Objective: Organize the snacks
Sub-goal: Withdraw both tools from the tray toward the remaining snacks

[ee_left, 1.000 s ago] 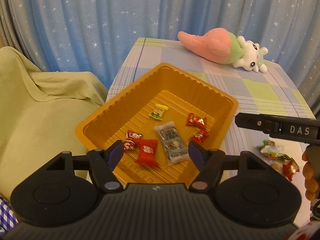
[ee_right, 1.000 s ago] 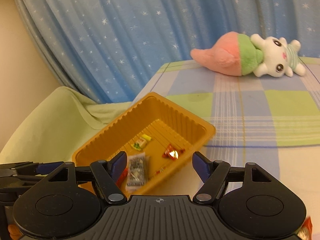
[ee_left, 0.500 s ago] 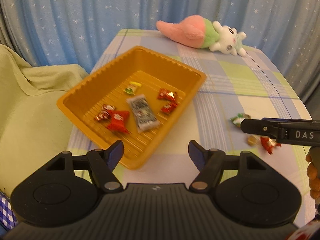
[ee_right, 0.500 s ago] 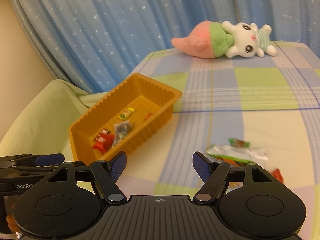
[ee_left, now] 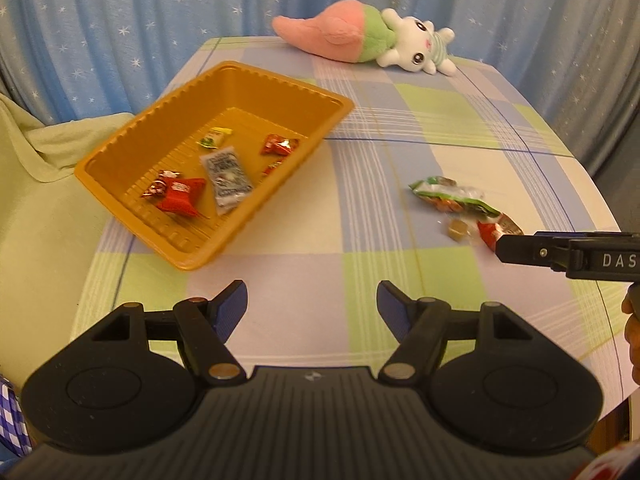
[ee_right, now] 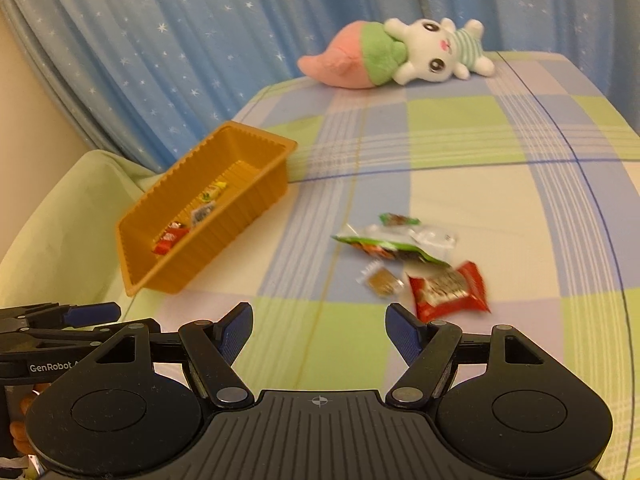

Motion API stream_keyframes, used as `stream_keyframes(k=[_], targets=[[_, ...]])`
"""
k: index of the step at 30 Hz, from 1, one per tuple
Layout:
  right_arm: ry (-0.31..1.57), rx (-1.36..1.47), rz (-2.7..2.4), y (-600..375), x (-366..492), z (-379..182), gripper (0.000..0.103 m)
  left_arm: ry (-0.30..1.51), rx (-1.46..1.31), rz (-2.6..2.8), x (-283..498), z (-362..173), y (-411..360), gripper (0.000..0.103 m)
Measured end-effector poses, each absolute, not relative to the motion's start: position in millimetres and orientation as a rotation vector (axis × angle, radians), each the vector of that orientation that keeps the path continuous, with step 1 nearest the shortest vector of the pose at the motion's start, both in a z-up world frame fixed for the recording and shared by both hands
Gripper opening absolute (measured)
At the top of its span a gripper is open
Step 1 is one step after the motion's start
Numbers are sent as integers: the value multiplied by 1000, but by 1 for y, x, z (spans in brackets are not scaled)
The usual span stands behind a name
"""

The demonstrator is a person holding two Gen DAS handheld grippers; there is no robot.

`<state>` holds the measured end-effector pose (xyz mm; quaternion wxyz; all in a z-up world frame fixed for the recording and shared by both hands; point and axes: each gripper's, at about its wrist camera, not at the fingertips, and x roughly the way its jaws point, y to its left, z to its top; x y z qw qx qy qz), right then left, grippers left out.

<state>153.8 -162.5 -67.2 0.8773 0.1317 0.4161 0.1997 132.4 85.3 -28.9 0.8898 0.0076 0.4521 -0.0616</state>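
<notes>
Part of the sorting is judged done. Six wrapped snacks, among them a red packet [ee_left: 180,199] and a grey sachet [ee_left: 227,176], are seen lying in the orange tray [ee_left: 256,216], which stands at the left edge of the checked surface [ee_left: 400,128], toward its far left corner.

Four pieces are left loose on the surface, toward its right edge and well apart from the tray: a green-and-clear bag [ee_right: 394,244], a small green candy [ee_right: 398,220] just behind it, a small brown sweet [ee_right: 382,280] and a red wrapper [ee_right: 450,290].

The jaws of the left gripper [ee_left: 312,304] and the right gripper [ee_right: 319,330] are spread and nothing is held between them. A plush toy [ee_left: 368,38] lies at the far edge and is taken as no snack.
</notes>
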Motion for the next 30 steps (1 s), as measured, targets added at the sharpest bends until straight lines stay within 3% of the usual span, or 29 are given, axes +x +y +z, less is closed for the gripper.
stream_keyframes(k=[30], targets=[[918,324,265,-224,147,-87,73,919,57,-210,154,-37,36,69]])
